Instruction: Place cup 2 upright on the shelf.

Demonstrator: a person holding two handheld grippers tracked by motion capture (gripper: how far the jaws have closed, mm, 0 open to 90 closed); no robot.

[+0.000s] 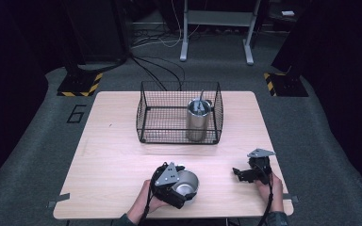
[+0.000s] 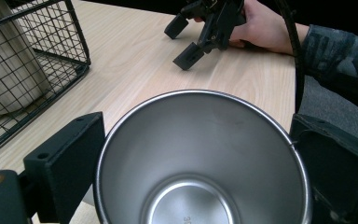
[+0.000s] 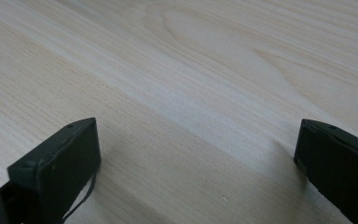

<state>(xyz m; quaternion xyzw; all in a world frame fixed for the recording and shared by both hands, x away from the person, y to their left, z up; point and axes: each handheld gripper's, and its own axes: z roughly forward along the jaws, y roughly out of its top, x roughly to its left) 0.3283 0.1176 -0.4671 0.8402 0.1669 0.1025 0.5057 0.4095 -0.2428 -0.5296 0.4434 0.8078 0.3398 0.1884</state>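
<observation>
The left gripper (image 1: 179, 181) is clasping a steel cup (image 2: 200, 158) between its two black jaws, one pressing each side of the round wall, the cup's long axis running straight away from the camera so its open mouth is facing up the jaws. The cup is smooth, brushed and slightly tapered. Ahead of these jaws and off to their left, a black wire basket (image 1: 147, 117) is holding a matching steel cup (image 1: 198, 121). The right gripper (image 1: 243, 173) is resting farther off on the pale wooden table (image 3: 177, 70), jaws spread wide, gripping nothing.
</observation>
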